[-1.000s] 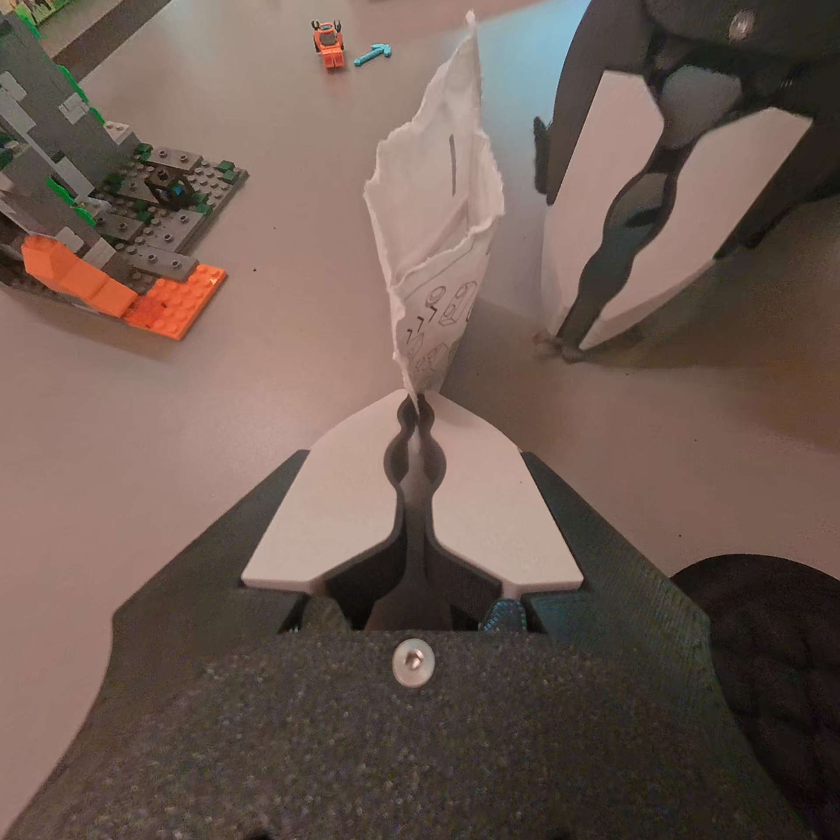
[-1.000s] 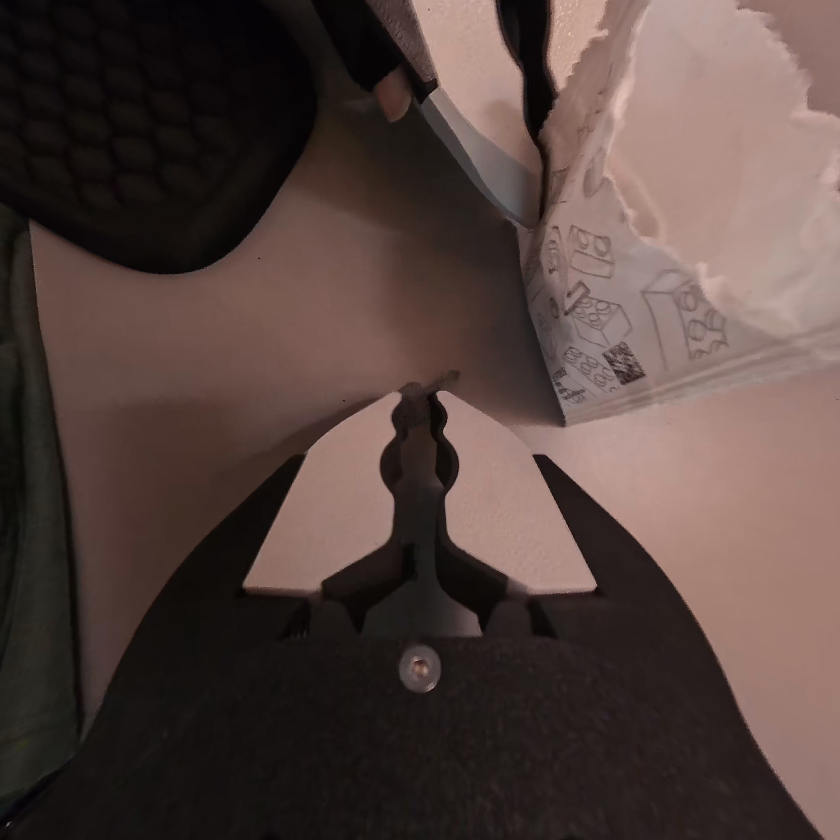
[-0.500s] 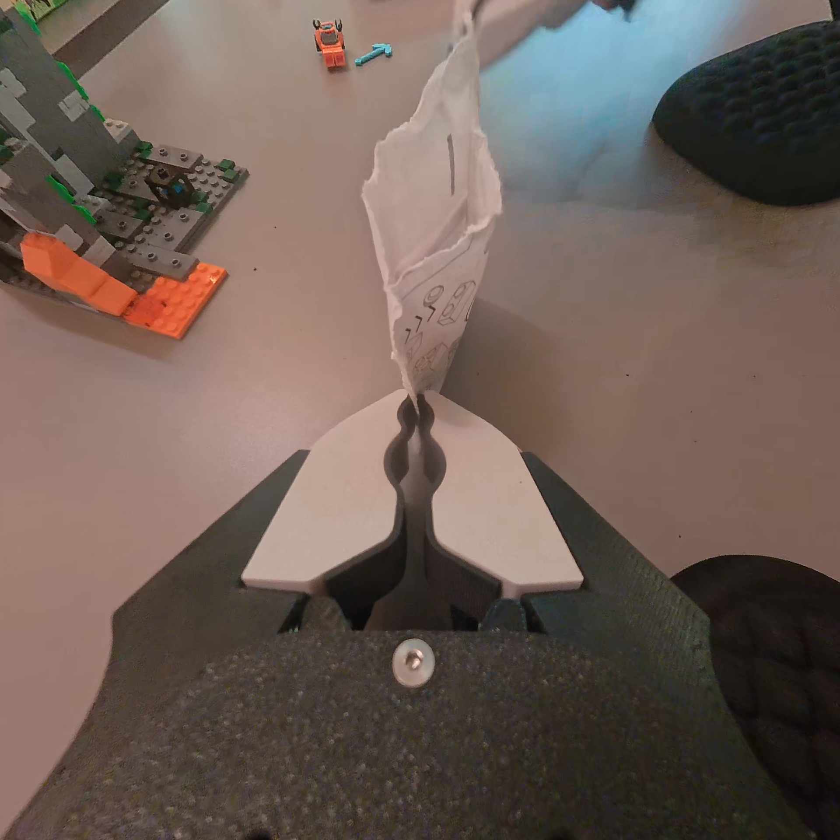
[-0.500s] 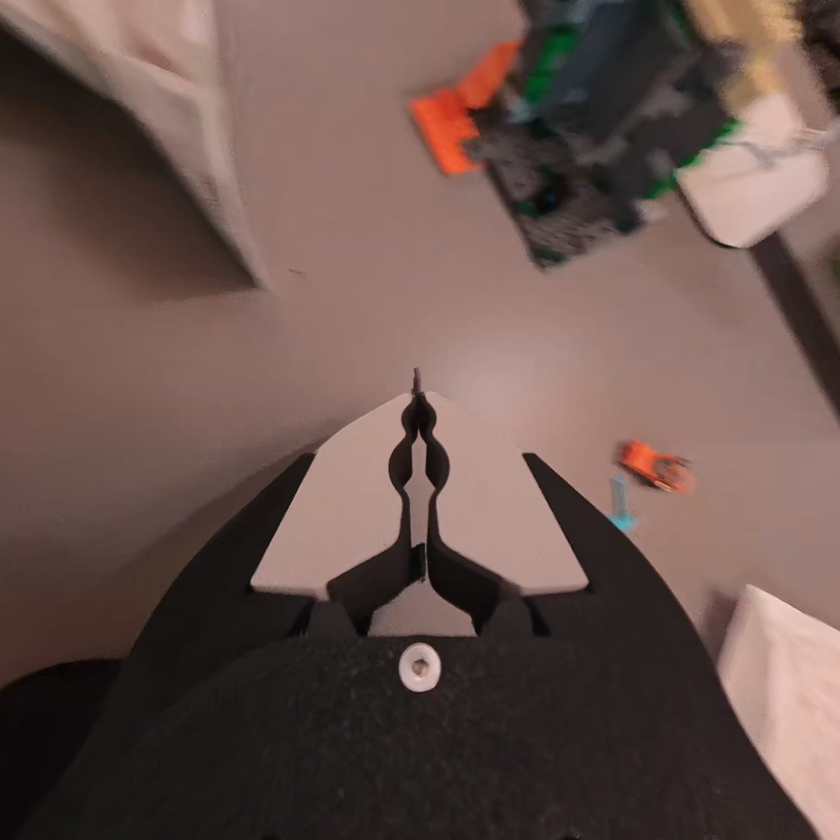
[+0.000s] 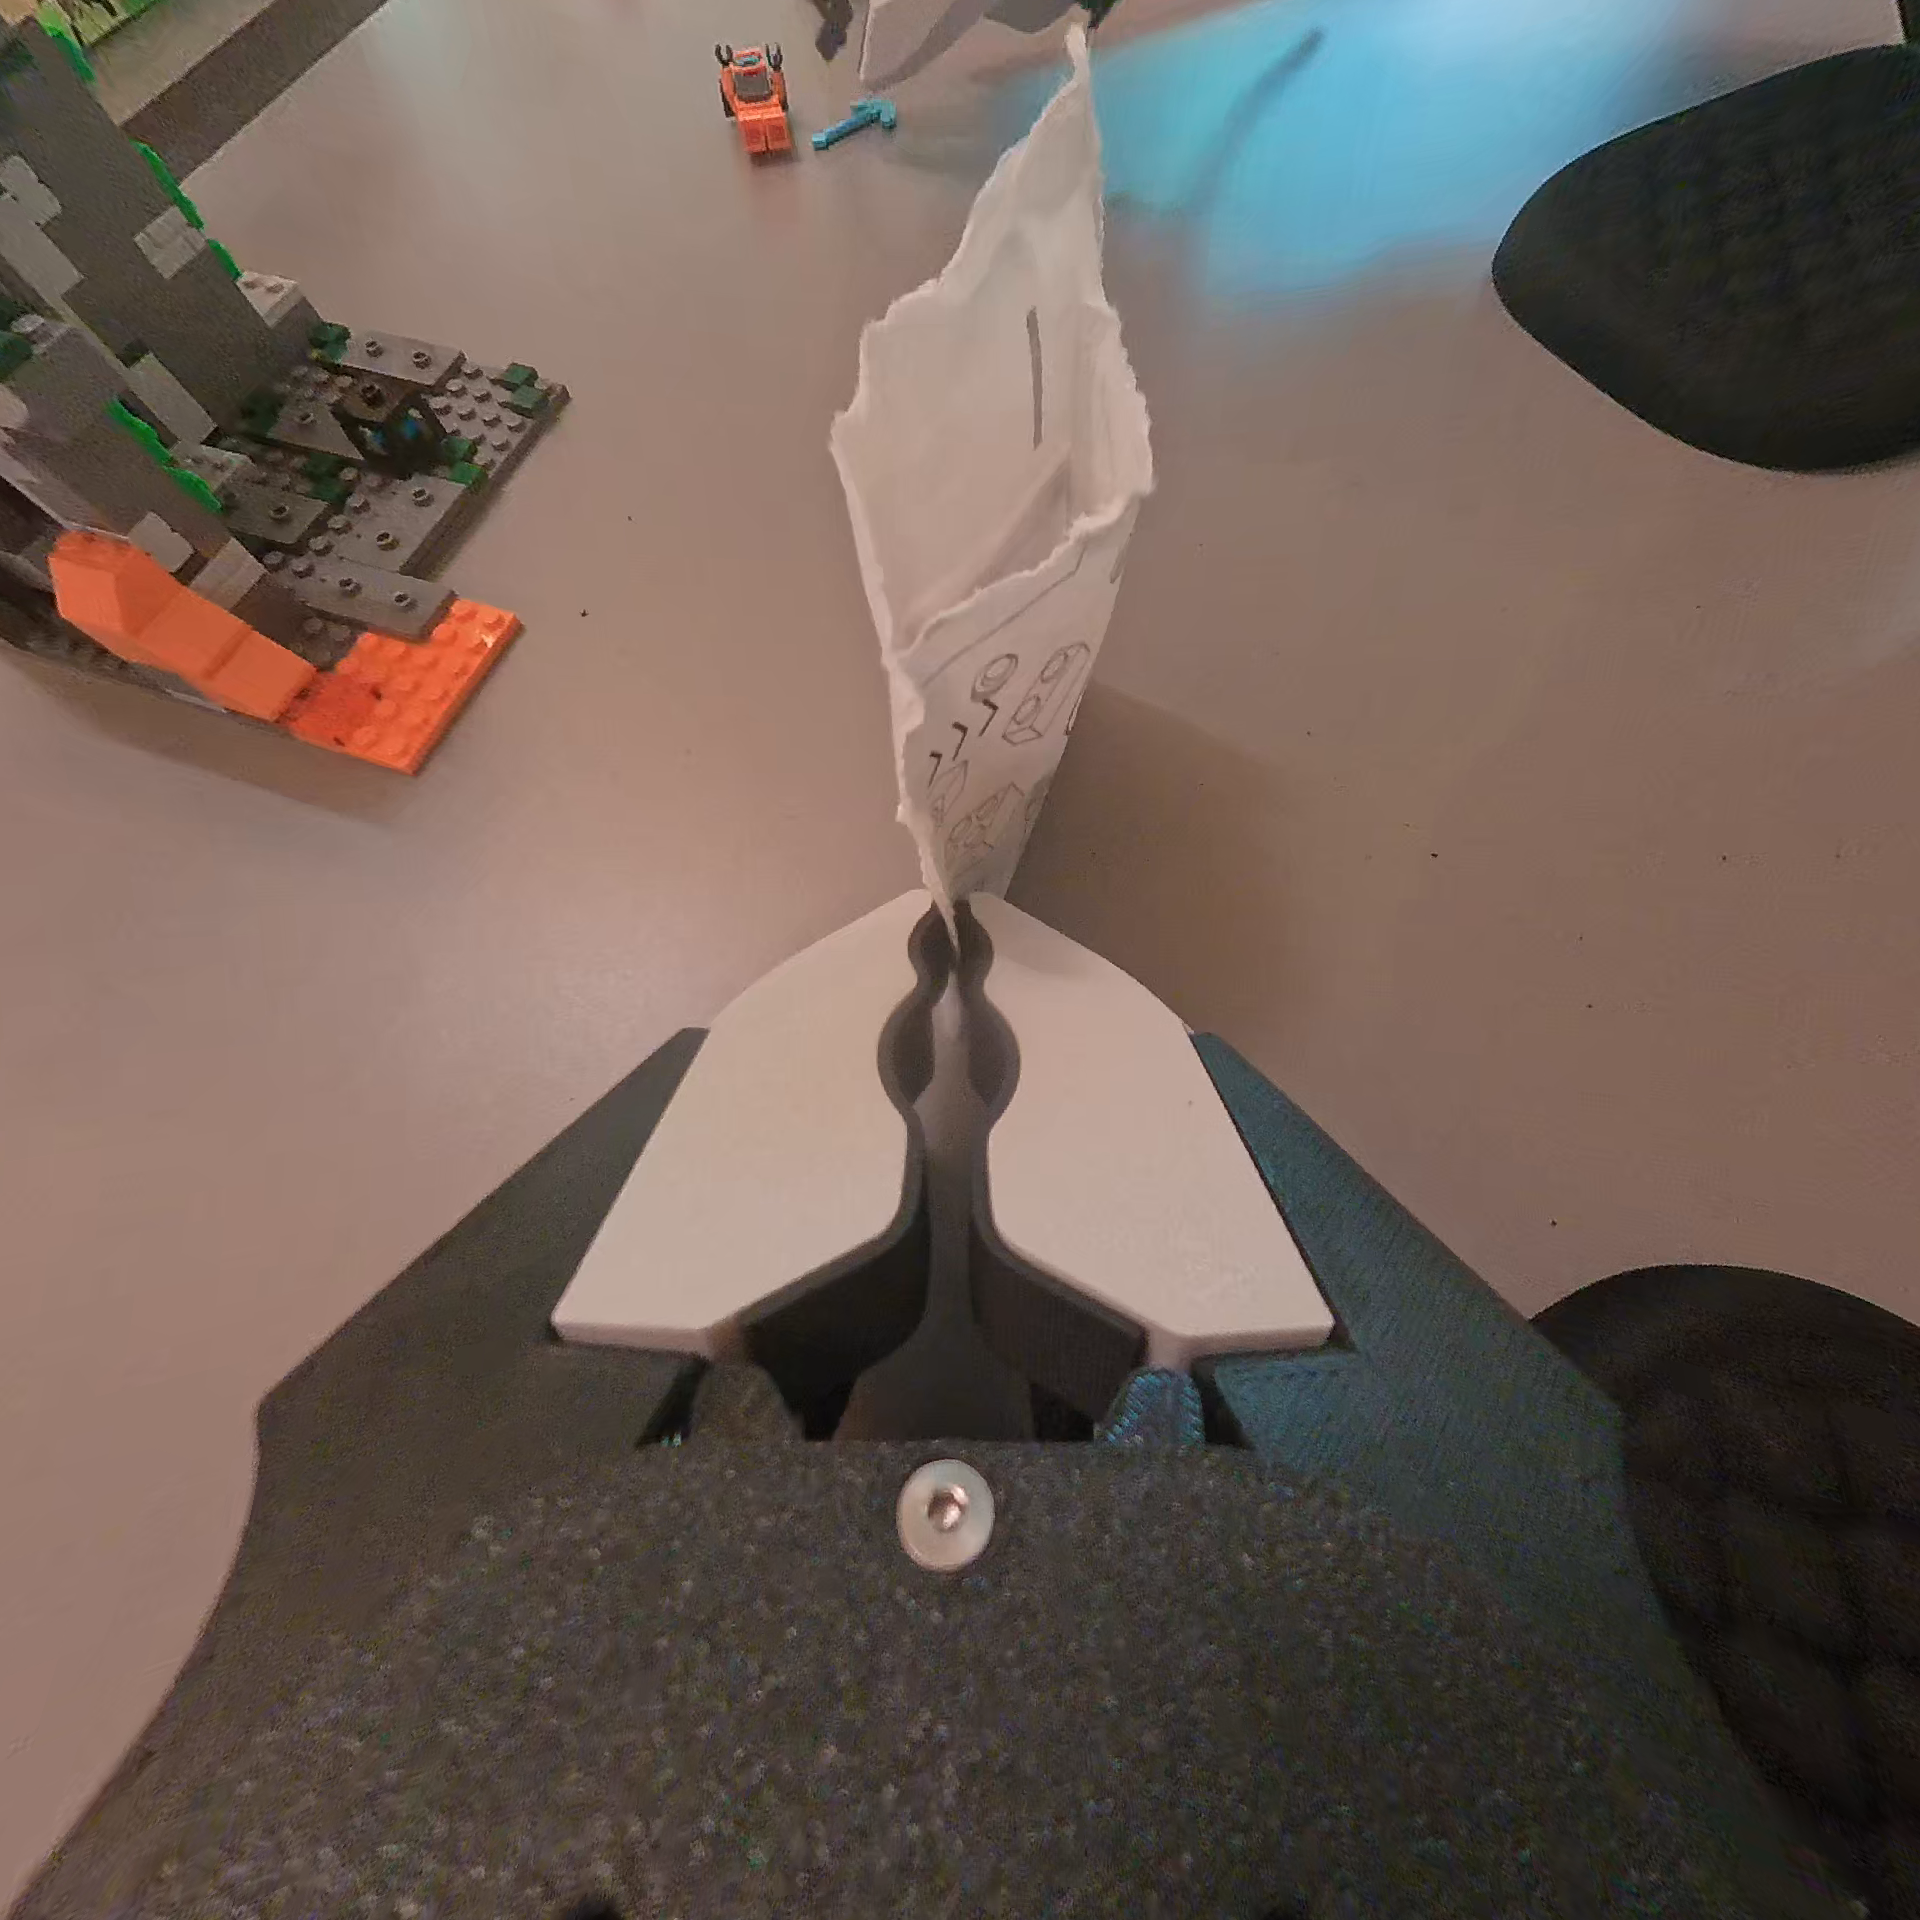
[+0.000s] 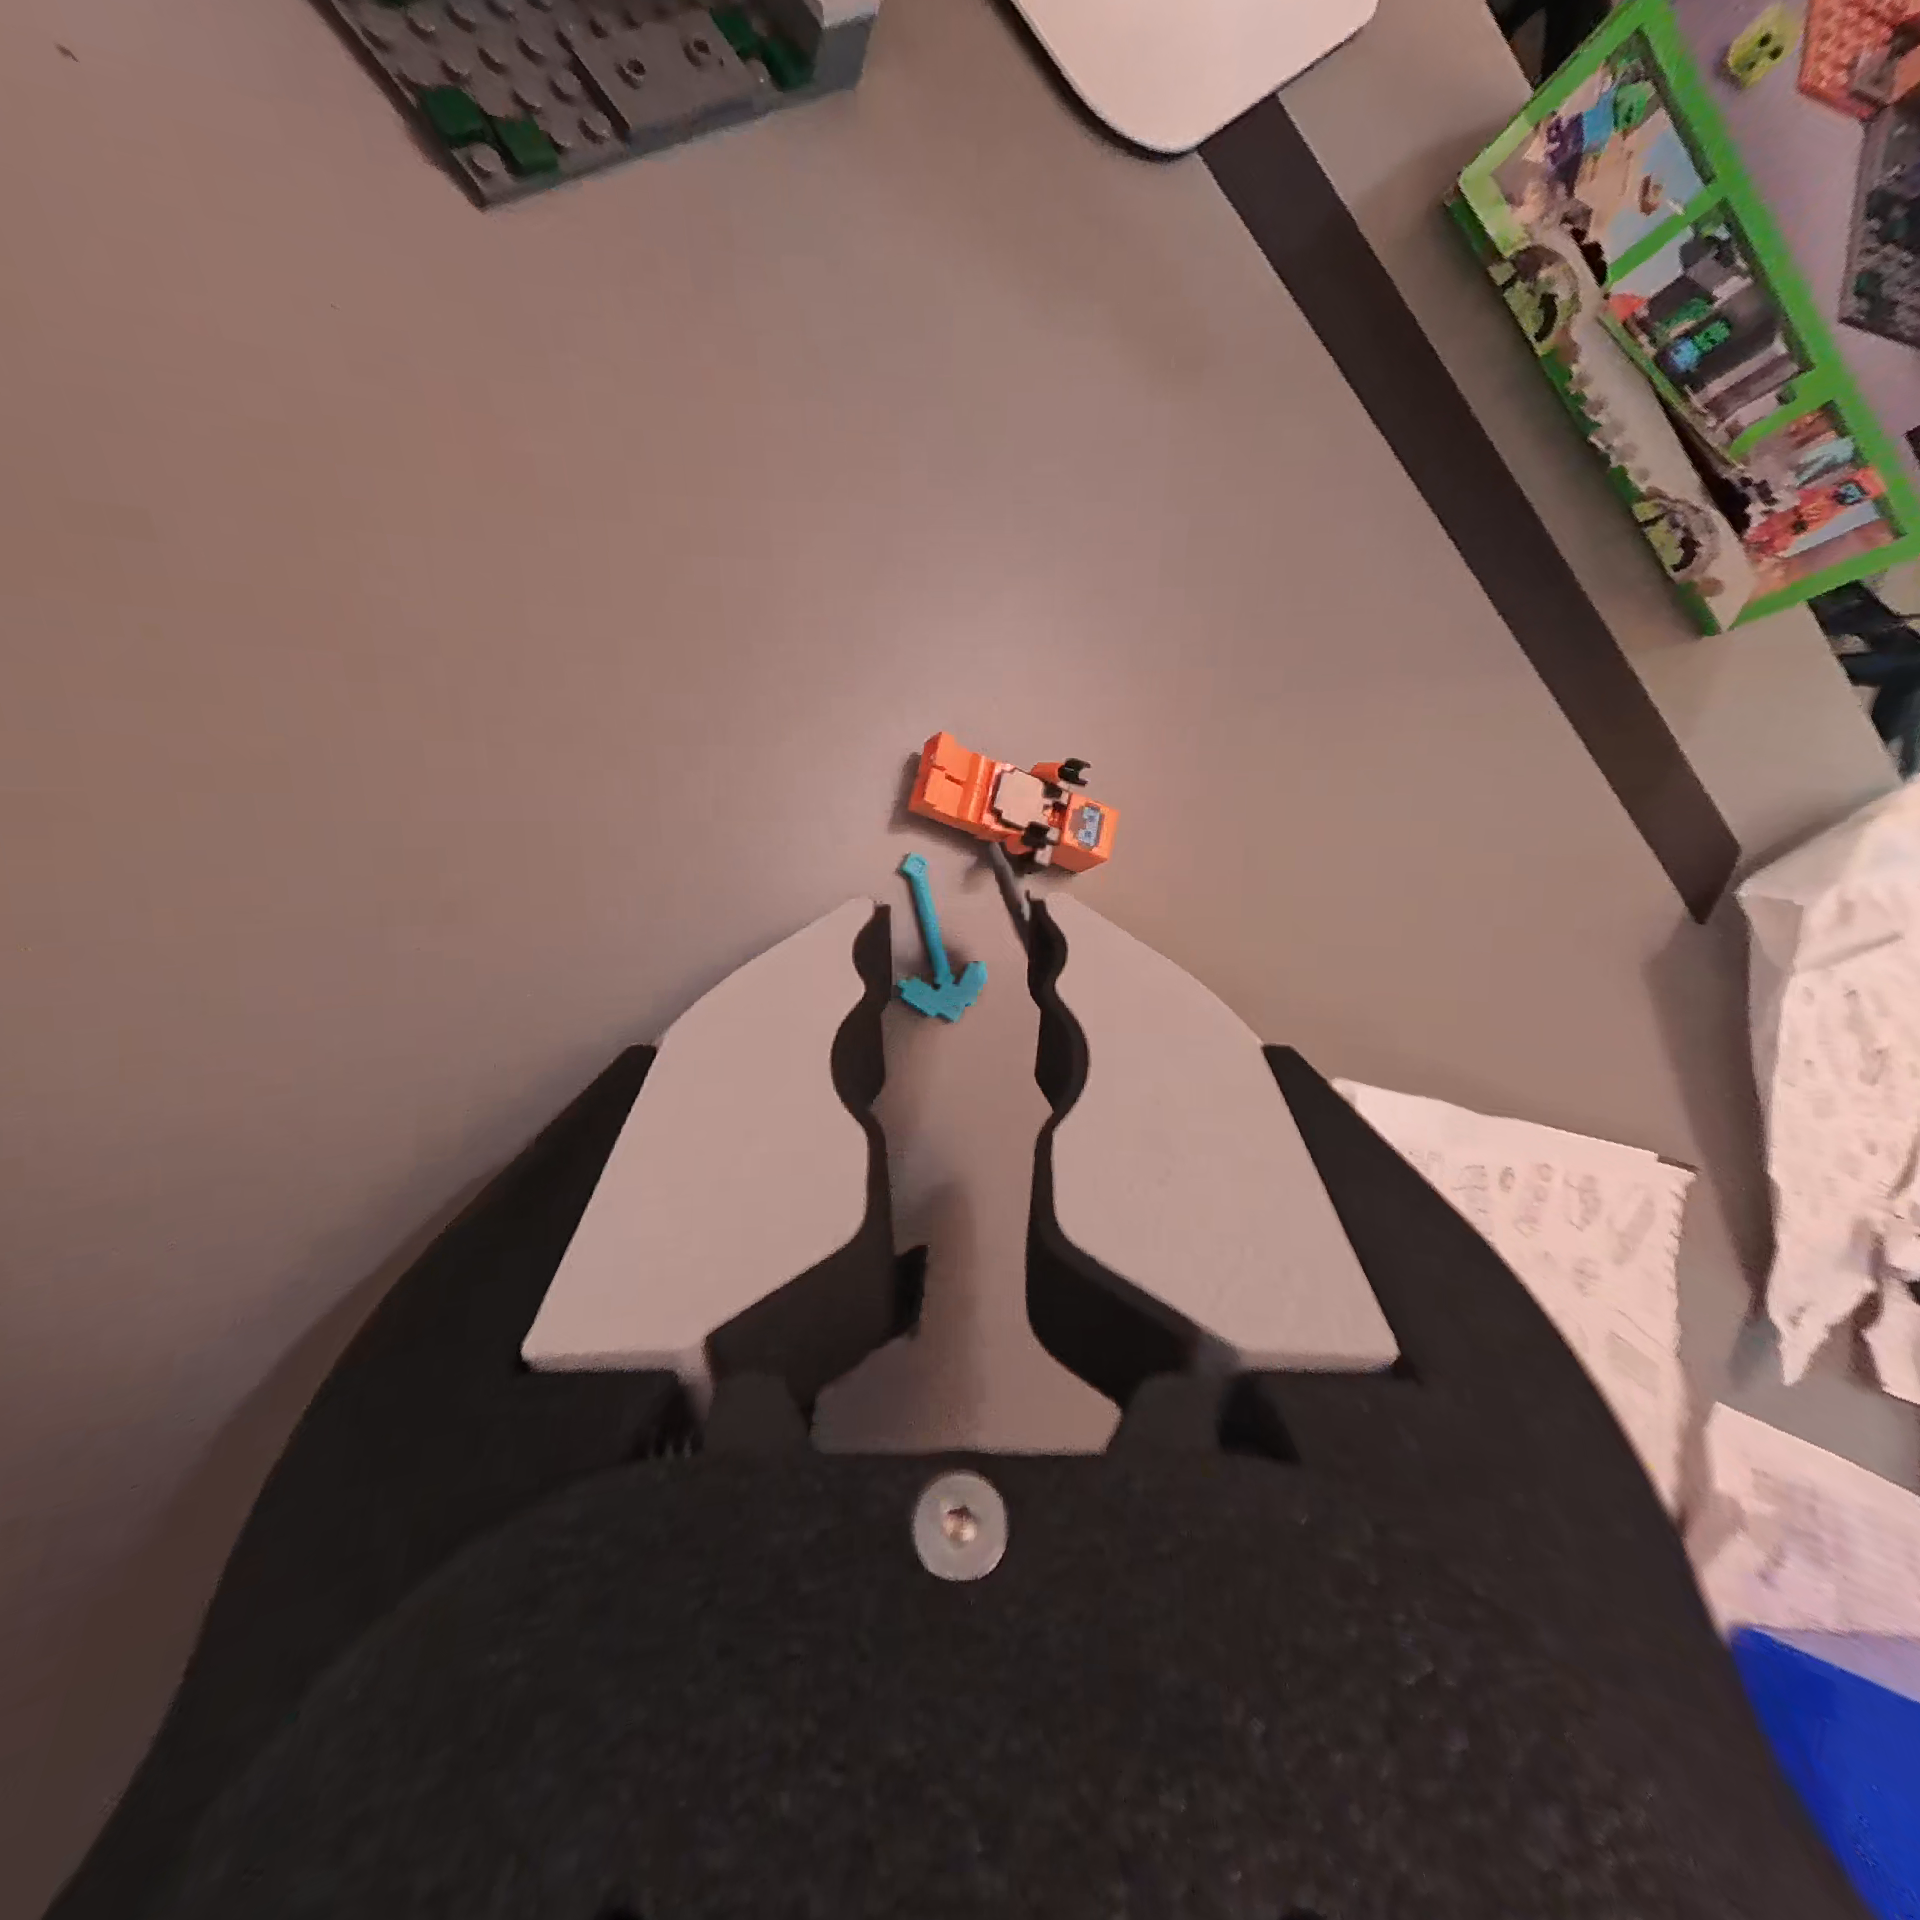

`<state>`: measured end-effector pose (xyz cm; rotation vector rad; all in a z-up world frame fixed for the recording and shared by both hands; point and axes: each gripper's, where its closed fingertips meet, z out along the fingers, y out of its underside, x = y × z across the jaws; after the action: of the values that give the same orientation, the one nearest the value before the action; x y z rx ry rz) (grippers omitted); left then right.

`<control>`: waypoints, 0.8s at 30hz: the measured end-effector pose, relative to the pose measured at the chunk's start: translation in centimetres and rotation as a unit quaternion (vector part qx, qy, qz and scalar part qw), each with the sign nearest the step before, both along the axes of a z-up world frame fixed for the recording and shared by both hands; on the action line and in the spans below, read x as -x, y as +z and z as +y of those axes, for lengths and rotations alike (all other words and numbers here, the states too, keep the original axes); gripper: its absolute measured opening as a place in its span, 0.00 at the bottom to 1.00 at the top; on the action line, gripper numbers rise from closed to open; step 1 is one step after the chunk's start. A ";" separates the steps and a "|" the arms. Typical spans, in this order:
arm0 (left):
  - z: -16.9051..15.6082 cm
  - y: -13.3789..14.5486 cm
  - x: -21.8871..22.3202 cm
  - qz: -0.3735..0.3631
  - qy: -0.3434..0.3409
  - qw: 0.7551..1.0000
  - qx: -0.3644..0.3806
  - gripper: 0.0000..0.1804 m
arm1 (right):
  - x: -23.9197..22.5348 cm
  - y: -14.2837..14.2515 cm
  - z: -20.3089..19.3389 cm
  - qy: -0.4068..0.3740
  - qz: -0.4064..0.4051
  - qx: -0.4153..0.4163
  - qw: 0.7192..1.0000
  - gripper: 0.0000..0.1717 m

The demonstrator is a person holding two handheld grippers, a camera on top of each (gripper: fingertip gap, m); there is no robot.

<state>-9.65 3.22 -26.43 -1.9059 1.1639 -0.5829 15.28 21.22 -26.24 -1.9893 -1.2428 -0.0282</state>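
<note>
**Torn paper bag pinched on the left, right gripper spread over a tiny pickaxe**

The left gripper was closed on the bottom corner of a torn white paper bag printed with outline drawings of bricks. Its two pale fingertips pressed together on the paper, and the bag stood up from them with its ragged open edge leaning away over the grey table.

The right gripper hung above the same table with its jaws apart. Between its fingers, lying flat on the table, was a small turquoise plastic toy pickaxe; neither pad pressed on it. A thin dark grey rod ran from the tip of the right-hand finger to the hand of a small orange block-built toy figure, which lay on its back just beyond the fingertips. I could not tell whether the rod touched the finger.

To the left of the bag stood a grey, green and orange brick-built model on studded plates. Farther off, past a dark strip, lay a green-bordered cardboard box with colourful pictures. More crumpled white printed paper sat to the right of the right gripper, and a black honeycomb-textured cushion rested on the far right.
</note>
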 end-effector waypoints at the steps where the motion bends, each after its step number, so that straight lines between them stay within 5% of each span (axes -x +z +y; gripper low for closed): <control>1: 0.0 0.0 0.0 0.000 0.000 1.000 0.000 0.00 | -0.1 0.1 -0.2 0.000 0.008 0.005 1.000 0.14; 10: 0.0 0.0 0.0 0.000 0.000 1.000 0.000 0.00 | -1.0 -1.3 -1.7 0.005 0.027 0.069 0.997 0.10; 24: 0.0 0.0 0.0 -0.001 0.000 1.000 0.001 0.00 | 0.1 -1.6 2.3 -0.043 0.044 0.056 0.997 0.00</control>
<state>-9.65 3.25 -26.44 -1.9073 1.1623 -0.5854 15.14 23.48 -27.84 -2.1156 -1.1235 0.0883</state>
